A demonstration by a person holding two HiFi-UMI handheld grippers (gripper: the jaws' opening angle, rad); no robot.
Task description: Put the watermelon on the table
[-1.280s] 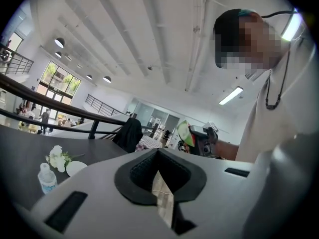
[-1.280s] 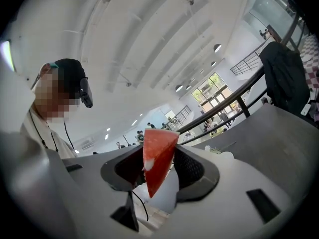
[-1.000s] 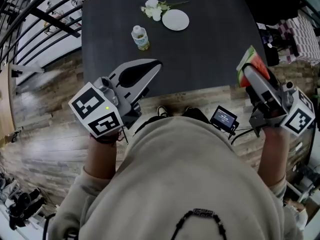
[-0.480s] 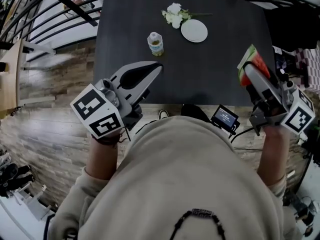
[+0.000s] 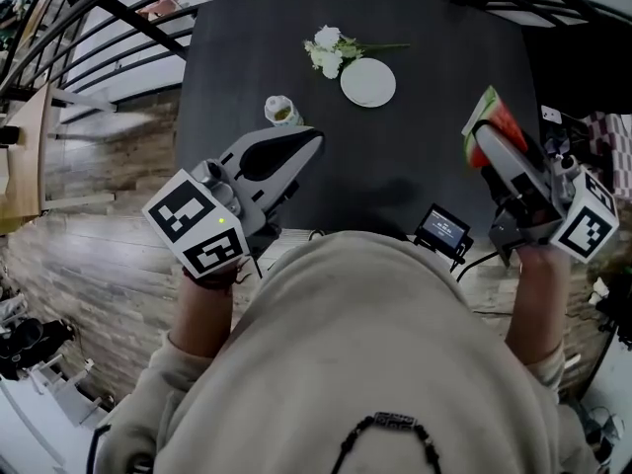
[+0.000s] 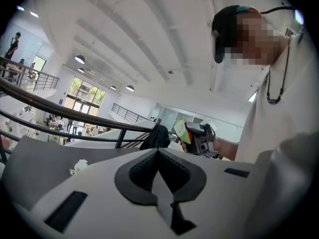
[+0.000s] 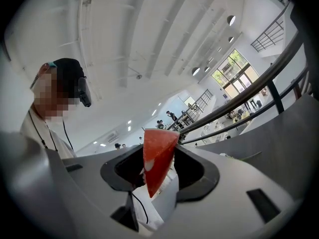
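- Watermelon (image 5: 494, 121) has its landing place in the biggest thing here, the dark table (image 5: 415, 176). The slice hangs above the table's right side, close to the edge and not yet on the top. Let go there, it could tip over the rim and drop to the floor, so a spot further inboard looks safer.
- The right gripper (image 5: 494, 151) pinches the slice between widely spread jaws, point toward the gripper's camera and green rind outward. A wedge tapers, so a slack squeeze or a jolt could let it slide out before it reaches the surface. A release from too high would probably leave it rolling onto its side.
- The left gripper (image 5: 312, 144) has its jaws pressed together with nothing between them. Its tips sit just beside the bottle, and a careless sweep forward could knock that over.
- The white plate (image 5: 368, 82) lies well apart from the slice, toward the far side — a long reach across might clip it.
- The white flowers (image 5: 329, 50) lie just beside the plate, their stem behind its rim, and are unlikely to be troubled.
- The small bottle (image 5: 281, 112) stands upright at the left — light and easily toppled, by the look of it.
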